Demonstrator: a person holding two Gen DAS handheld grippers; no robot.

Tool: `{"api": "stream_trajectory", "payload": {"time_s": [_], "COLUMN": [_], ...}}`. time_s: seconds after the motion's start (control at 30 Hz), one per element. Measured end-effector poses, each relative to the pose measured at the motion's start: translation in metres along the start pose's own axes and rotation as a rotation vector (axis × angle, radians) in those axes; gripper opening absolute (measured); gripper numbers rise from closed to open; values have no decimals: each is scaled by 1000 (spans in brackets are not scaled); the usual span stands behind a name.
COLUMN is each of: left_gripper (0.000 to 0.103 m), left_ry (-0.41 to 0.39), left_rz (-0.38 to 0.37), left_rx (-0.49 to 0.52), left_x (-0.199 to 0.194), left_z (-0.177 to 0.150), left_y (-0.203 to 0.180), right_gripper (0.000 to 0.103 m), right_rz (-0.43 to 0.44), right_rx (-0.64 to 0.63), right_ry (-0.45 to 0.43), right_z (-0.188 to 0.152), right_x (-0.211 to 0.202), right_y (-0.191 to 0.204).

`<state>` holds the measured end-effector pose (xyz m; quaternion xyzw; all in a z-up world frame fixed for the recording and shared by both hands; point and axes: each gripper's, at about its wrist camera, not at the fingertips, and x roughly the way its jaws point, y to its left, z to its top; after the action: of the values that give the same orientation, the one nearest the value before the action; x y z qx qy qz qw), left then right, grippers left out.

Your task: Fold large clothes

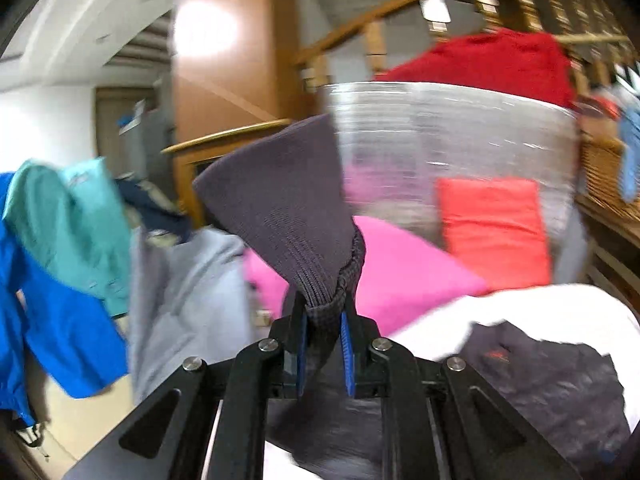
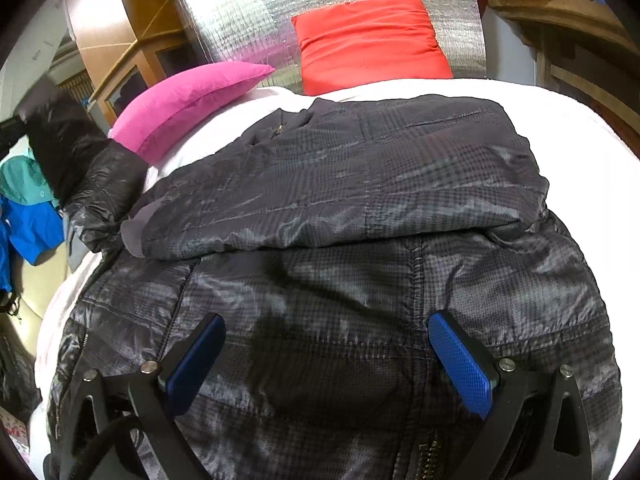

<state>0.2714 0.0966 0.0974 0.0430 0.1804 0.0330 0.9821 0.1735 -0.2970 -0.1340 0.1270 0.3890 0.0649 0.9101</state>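
A dark grey checked padded jacket [image 2: 340, 280] lies on a white bed [image 2: 560, 120], one sleeve folded across its body [image 2: 340, 184]. My left gripper [image 1: 324, 320] is shut on the jacket's other sleeve at its ribbed knit cuff [image 1: 280, 200] and holds it raised; that lifted sleeve shows at the left of the right wrist view [image 2: 80, 160]. My right gripper [image 2: 326, 344] is open and empty, its blue pads [image 2: 460, 364] just above the jacket's lower body. Part of the jacket also shows in the left wrist view [image 1: 560, 392].
A pink pillow [image 2: 188, 100] and a red pillow [image 2: 368, 40] lie at the head of the bed against a silver quilted panel [image 2: 260, 12]. Blue [image 1: 52, 312], teal [image 1: 68, 224] and grey [image 1: 180, 300] clothes hang to the left. A red garment [image 1: 488, 64] hangs on a wooden rail.
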Motion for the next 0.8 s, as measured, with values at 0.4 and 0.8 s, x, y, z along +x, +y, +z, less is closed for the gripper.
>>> {"api": "stream_trajectory", "payload": {"time_s": [0.4, 0.8], "left_gripper": [24, 80], "left_ry": [360, 378], "left_rz": [-213, -343], "left_rx": [253, -19], "left_x": [46, -6], "left_z": [-124, -119], "left_y": [-201, -134], "right_gripper": [103, 103], "right_rz": [55, 240], "right_rx": [43, 275], "right_ry": [-17, -70], "right_z": [0, 20], "right_x": [-5, -47], "right_y": [-7, -20]}}
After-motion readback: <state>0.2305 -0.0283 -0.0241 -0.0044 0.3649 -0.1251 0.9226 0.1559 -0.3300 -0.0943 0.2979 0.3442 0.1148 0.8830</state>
